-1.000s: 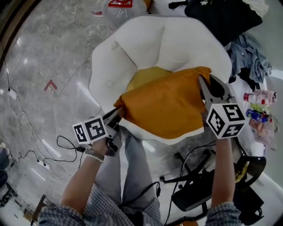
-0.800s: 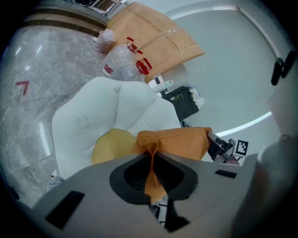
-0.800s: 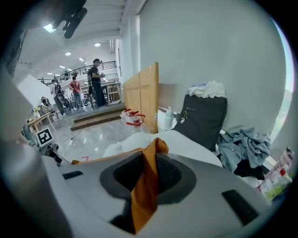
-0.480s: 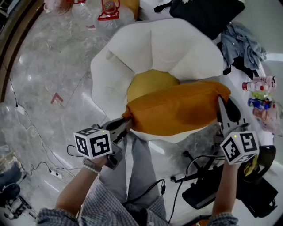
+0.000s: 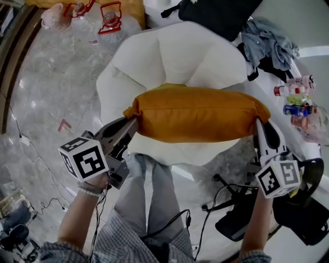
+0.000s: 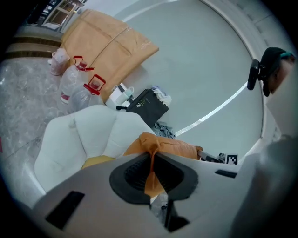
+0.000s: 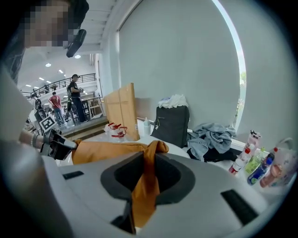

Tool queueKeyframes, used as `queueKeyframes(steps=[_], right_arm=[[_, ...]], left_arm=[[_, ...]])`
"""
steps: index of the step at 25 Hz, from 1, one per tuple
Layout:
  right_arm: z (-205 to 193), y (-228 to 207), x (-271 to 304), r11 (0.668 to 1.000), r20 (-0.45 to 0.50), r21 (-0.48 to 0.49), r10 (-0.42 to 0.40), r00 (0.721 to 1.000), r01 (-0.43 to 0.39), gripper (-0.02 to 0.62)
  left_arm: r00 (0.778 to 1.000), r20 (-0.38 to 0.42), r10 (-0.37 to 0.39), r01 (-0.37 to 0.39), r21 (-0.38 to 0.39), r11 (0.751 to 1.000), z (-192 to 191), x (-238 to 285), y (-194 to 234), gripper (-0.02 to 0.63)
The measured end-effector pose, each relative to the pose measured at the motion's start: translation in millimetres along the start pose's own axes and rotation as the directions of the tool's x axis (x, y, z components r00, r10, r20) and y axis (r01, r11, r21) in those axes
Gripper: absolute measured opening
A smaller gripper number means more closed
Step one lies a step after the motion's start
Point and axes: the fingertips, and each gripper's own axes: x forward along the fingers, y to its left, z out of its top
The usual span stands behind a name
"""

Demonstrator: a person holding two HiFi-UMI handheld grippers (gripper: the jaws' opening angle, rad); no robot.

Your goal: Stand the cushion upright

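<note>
An orange cushion (image 5: 195,113) hangs stretched level above the seat of a white armchair (image 5: 169,56), long edge toward me. My left gripper (image 5: 131,123) is shut on its left corner; in the left gripper view the orange fabric (image 6: 151,160) is pinched between the dark pads. My right gripper (image 5: 259,123) grips the right corner, its jaws still closing on the fabric (image 7: 145,172) caught between them. In the left gripper view a yellow seat pad (image 6: 95,161) shows under the cushion.
Behind the armchair lie a black bag (image 5: 216,13) and grey clothes (image 5: 267,41). Bottles (image 5: 295,95) stand at the right. Red-capped water jugs (image 5: 110,15) sit on the marble floor at the back left. Cables (image 5: 221,195) and a black chair base are by my legs.
Both grippers have risen with the cushion. It has come up off the seat and turned from lying flat to hanging stretched between them, and it now hides the yellow pad in the head view.
</note>
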Motion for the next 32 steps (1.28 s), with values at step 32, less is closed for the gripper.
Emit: queueKeyframes(steps=[32], right_arm=[[-43, -106, 84, 0.974, -0.02, 0.163, -0.157, 0.987, 0.158, 0.058]], left_arm=[[0.993, 0.051, -0.109, 0.101, 0.143, 0.985, 124, 170, -3, 0.034]])
